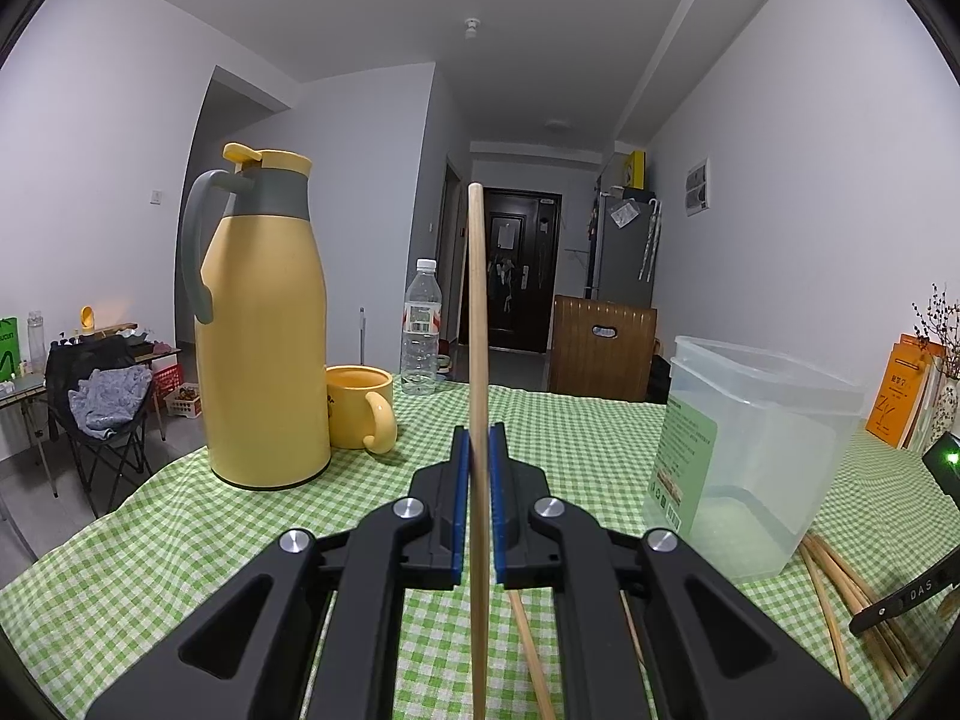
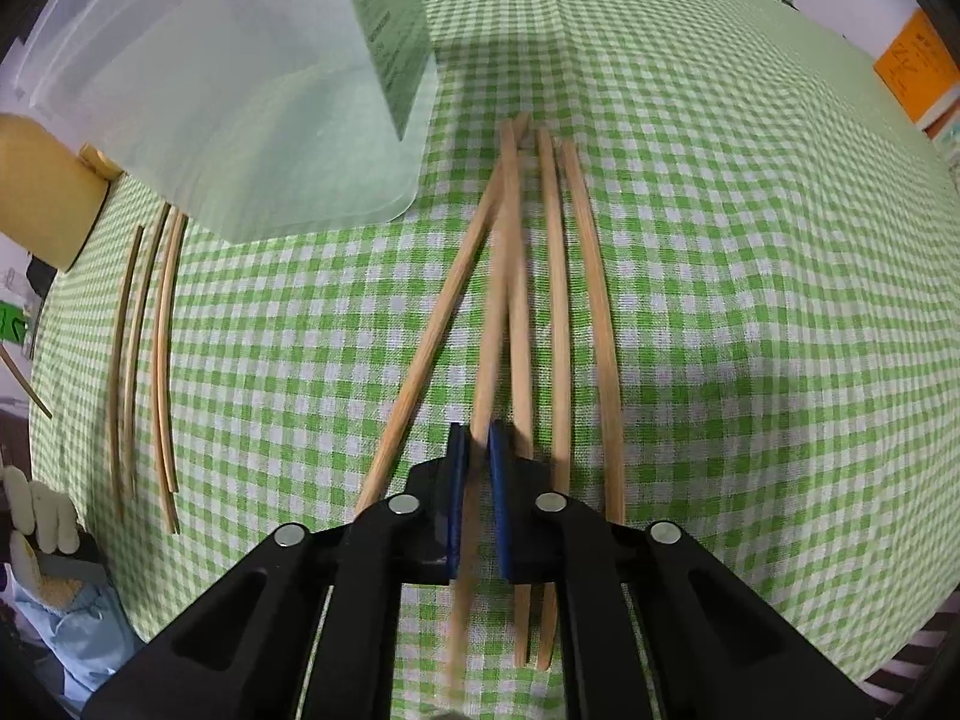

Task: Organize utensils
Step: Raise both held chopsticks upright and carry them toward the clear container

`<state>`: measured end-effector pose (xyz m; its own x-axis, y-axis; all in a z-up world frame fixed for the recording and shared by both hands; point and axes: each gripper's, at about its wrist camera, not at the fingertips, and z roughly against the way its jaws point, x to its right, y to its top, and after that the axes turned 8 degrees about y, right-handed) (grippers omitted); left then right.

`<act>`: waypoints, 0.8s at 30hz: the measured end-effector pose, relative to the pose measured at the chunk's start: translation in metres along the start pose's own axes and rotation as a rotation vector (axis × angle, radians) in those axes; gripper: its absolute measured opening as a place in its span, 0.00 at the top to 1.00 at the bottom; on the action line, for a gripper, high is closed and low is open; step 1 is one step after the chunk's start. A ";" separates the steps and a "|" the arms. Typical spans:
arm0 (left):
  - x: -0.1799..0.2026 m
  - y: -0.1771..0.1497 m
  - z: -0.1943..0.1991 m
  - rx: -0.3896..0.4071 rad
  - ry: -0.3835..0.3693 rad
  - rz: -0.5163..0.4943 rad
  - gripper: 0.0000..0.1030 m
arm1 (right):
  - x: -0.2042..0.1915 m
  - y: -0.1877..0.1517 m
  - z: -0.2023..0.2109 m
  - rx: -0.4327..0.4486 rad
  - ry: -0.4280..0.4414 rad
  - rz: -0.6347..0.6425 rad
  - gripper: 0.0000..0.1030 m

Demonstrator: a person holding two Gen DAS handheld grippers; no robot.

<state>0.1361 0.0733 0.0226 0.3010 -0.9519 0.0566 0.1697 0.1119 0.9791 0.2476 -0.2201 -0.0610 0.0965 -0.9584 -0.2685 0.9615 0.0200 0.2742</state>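
2 grippers each pinched 1 chopstick: left gripper held an upright chopstick, right gripper a lying chopstick; light, stiff, slippery, best gripped mid-shaft.

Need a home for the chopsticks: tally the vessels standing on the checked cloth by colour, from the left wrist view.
Yellow: 2 (flask, mug)
Clear: 2 (water bottle, plastic box)
Total: 4

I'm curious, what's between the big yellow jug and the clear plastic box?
In the left wrist view: a yellow mug, a water bottle, and the upright held chopstick.
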 end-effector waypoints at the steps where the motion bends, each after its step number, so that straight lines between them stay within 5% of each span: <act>1: 0.001 0.000 -0.001 -0.004 0.001 -0.002 0.96 | 0.002 0.000 0.001 0.005 0.006 -0.005 0.94; 13: -0.001 0.000 -0.005 -0.022 0.002 0.000 0.96 | 0.027 -0.030 0.029 0.220 0.127 -0.018 0.94; 24: 0.005 0.000 -0.011 -0.048 0.020 -0.023 0.96 | 0.023 -0.050 0.097 0.654 0.132 0.094 0.94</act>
<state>0.1476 0.0720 0.0204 0.3154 -0.9485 0.0294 0.2211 0.1036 0.9697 0.1768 -0.2705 0.0085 0.2427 -0.9175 -0.3151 0.5973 -0.1147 0.7938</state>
